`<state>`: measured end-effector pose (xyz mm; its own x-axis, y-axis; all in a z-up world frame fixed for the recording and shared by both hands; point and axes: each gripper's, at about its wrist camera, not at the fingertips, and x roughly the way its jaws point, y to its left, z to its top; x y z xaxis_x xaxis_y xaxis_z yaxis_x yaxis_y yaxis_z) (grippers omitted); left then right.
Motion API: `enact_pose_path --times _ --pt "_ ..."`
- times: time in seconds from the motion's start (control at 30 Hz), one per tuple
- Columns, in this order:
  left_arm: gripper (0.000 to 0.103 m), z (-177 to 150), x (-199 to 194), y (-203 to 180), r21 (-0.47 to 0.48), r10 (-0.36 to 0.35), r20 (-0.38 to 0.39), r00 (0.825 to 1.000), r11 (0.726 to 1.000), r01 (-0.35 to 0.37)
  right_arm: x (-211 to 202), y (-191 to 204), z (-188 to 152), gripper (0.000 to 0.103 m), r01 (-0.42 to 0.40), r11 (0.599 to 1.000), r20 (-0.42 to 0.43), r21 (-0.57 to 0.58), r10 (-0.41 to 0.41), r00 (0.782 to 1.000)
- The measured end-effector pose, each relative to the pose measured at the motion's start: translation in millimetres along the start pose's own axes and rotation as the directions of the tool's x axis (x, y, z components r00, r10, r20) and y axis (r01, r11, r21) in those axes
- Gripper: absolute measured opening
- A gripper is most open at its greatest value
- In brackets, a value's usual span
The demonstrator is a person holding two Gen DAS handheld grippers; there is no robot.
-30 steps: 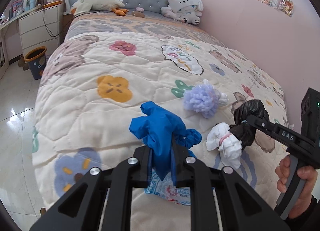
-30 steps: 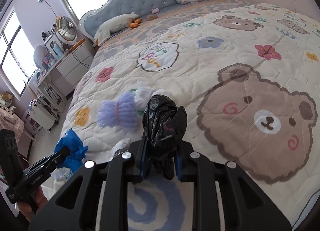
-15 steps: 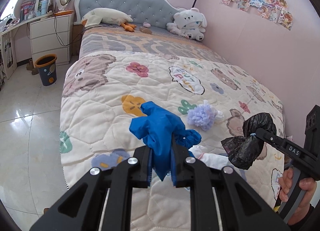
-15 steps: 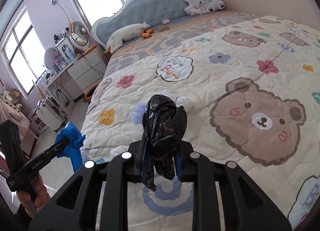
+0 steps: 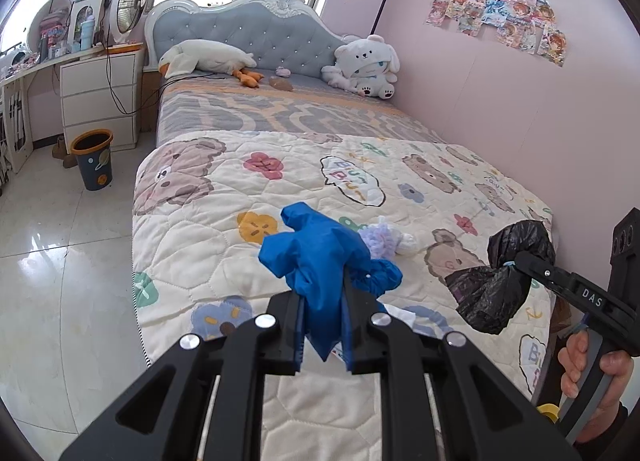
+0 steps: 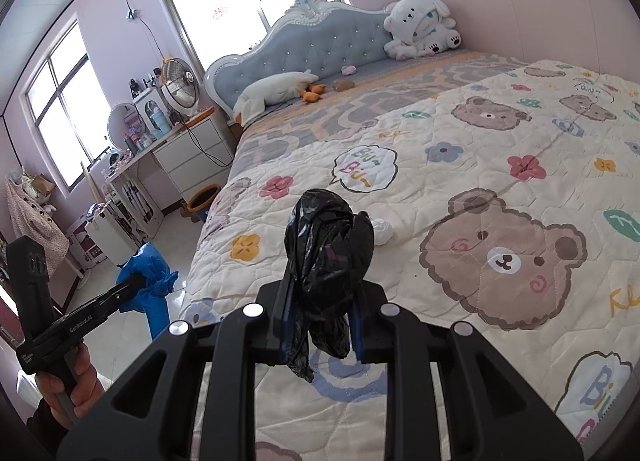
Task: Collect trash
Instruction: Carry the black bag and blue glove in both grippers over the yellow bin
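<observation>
One cartoon quilt [image 5: 304, 189] covers the bed; bin [image 5: 93, 159] on tiled floor [image 5: 60, 261].

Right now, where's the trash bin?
The trash bin stands on the floor at the left of the left wrist view, beside the bed and in front of the white drawer unit.

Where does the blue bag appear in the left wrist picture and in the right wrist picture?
Left wrist view: the blue bag is at the centre, pinched in the left tongs.
Right wrist view: the blue bag is at the lower left, over the floor beside the bed.
Shared landmark: the white plush toy by the headboard.
</observation>
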<state>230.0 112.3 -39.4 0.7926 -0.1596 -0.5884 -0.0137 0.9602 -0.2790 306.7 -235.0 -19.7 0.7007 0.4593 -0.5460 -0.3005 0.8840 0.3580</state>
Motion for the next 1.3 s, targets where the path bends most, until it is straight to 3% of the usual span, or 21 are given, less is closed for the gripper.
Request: enact_pose_path --times 0.43,0.83,1.3 --pt "0.013 -21 -45 -23 -0.003 -0.057 0.000 0.998 0.998 0.057 -87 -2 -14 0.021 0.023 0.999 0.081 -0.032 -0.021 0.997" --pt "0.013 -53 -76 -77 0.103 -0.114 -0.024 0.993 0.988 0.116 -154 -16 -42 0.021 0.078 0.997 0.122 -0.013 -0.076 0.990" --pt "0.013 -87 -97 -153 0.225 -0.253 -0.080 0.964 0.938 0.265 -231 -38 -82 0.021 0.145 0.989 0.171 0.015 -0.145 0.975"
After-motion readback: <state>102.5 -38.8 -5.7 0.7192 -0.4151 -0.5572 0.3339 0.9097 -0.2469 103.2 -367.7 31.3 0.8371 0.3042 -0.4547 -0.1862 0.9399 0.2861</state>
